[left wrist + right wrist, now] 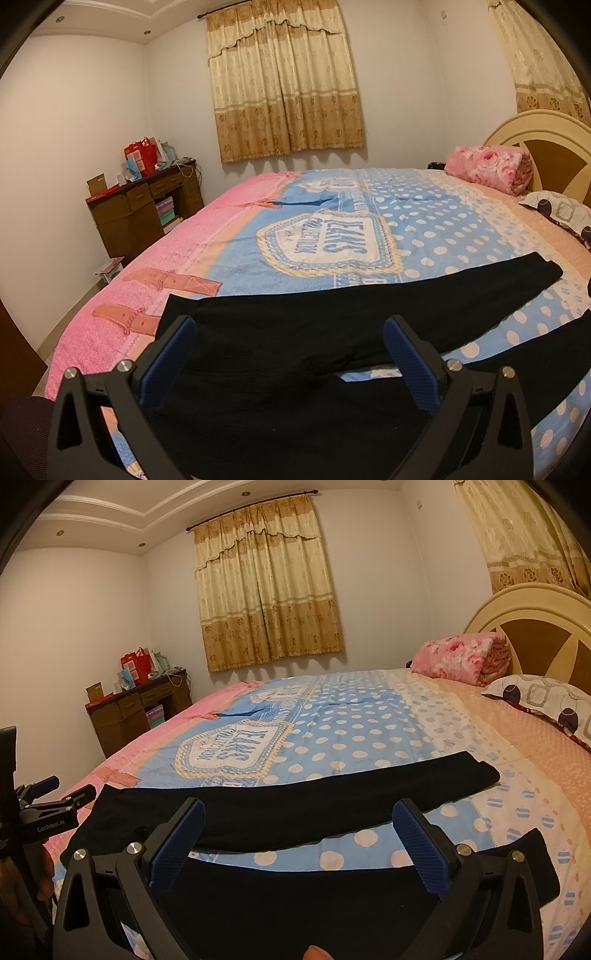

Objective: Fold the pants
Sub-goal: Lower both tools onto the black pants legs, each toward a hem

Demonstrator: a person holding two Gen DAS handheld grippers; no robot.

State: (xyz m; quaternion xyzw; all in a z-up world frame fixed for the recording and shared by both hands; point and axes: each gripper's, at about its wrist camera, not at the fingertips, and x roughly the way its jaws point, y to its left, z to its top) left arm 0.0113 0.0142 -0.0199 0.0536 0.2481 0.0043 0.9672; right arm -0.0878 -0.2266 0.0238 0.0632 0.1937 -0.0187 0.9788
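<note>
Black pants (314,332) lie spread on the bed, waist at the left, two legs reaching right with a strip of bedspread between them. In the left wrist view my left gripper (290,345) hangs open over the waist and crotch area, nothing between its blue pads (406,354). In the right wrist view the pants (295,801) show both legs; my right gripper (299,834) is open above the near leg. The left gripper (62,794) also appears at that view's left edge, open, beside the waistband.
The bed (406,229) carries a blue dotted and pink spread. A rolled pink floral blanket (491,168) and a patterned pillow (546,701) lie by the headboard (535,627). A brown desk (144,199) with bags stands in the far left corner. A fingertip (317,952) shows at the bottom.
</note>
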